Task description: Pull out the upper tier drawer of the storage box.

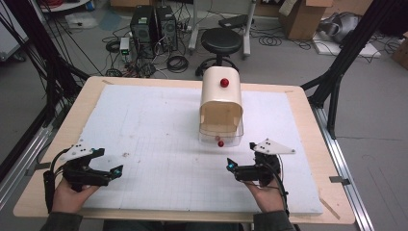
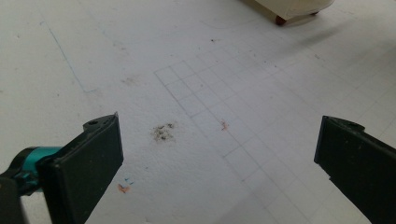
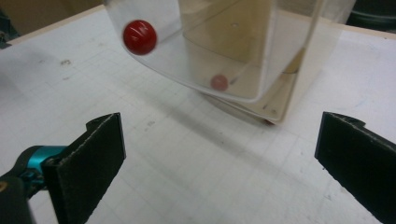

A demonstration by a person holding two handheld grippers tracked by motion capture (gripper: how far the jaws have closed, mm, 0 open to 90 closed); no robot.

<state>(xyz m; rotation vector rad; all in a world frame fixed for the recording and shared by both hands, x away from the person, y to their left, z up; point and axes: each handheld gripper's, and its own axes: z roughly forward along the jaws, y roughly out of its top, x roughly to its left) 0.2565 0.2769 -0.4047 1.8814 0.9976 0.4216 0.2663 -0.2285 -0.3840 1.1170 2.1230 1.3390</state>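
A cream box with a rounded top and a red knob stands on the white foam board, right of centre. A clear plastic front with a small red knob juts toward me. In the right gripper view that clear front and its red knob lie just ahead of my right gripper, which is open and empty. The right gripper sits a little in front of the box. My left gripper rests at the near left, open and empty over bare board. The box's corner shows far off.
The foam board lies on a wooden table. A dark smudge marks the board ahead of the left jaws. Beyond the table stand a black stool, computer towers and cardboard boxes. Black frame posts rise at both sides.
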